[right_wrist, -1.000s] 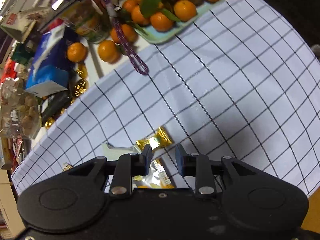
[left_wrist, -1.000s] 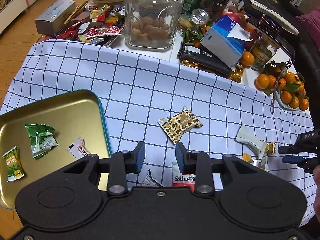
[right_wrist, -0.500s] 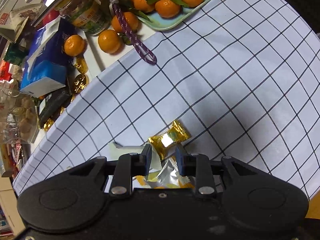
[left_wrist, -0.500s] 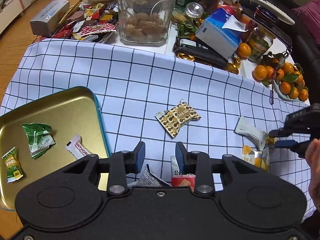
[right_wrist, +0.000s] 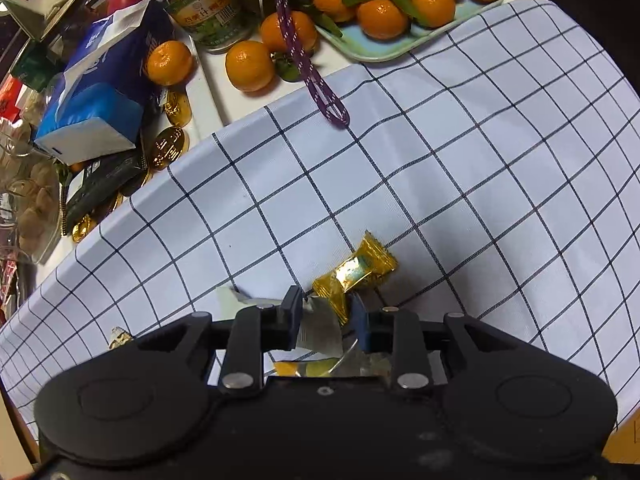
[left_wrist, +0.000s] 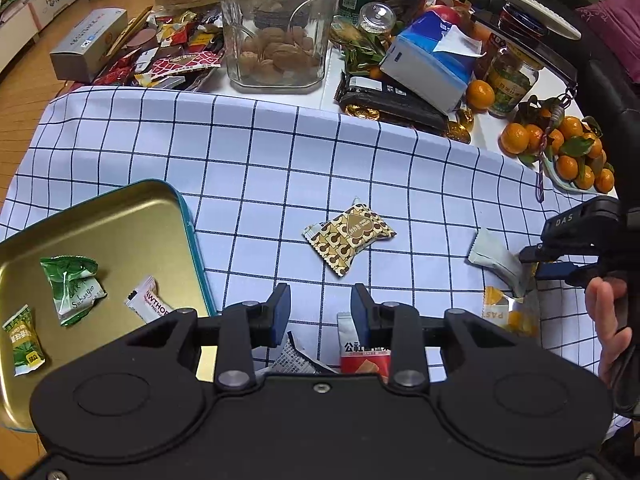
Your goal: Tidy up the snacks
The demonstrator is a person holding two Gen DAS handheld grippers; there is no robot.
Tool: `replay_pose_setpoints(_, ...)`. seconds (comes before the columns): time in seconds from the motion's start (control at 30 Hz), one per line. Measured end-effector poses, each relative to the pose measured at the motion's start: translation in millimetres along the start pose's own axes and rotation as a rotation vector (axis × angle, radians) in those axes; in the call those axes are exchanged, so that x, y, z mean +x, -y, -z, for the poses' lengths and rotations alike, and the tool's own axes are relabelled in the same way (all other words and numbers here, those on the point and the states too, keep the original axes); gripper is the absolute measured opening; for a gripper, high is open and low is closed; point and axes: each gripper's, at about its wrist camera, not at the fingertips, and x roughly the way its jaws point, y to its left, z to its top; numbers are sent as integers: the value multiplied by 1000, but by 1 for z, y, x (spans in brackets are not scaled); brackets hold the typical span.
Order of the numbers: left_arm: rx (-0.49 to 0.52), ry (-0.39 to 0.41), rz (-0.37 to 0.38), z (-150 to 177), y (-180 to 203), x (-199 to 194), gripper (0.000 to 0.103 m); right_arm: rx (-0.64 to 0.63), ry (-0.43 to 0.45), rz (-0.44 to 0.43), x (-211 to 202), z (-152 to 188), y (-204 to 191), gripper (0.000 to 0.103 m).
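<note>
left wrist view: left gripper [left_wrist: 318, 312] spread, nothing held, over checked cloth [left_wrist: 280, 168] on desk
tin tray [left_wrist: 120, 220]: three snacks already inside
readable: "Sabagao", "DAS", "PAS"
right wrist view: right gripper [right_wrist: 325, 314] spread around pale sachet [right_wrist: 320, 328]; gold candy [right_wrist: 354, 274] just beyond
step: sachet to be centred before closing, candy kept out of grasp

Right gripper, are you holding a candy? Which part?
Not yet. The right gripper is open around the gold candy's twisted end; the left gripper holds nothing.
</note>
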Motion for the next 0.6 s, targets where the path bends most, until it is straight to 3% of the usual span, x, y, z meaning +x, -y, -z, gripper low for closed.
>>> replay_pose_setpoints(0.07, -2, -4, 7, -1, -1, 1, 42, -22, 9, 23, 1, 0, -1, 16)
replay_pose_setpoints(0.13, -9, -7, -2, -2, -4, 2, 42, -29, 2, 36, 3, 0, 0, 12)
replay_pose_setpoints(0.43, -41, -38, -7, -1, -19, 7, 42, -8, 75, 9, -21, -6, 23, 5)
replay_pose_setpoints(0.6, -26, -70, -7, 4, -22, 13, 42, 1, 53, 12, -23, -6, 37, 4)
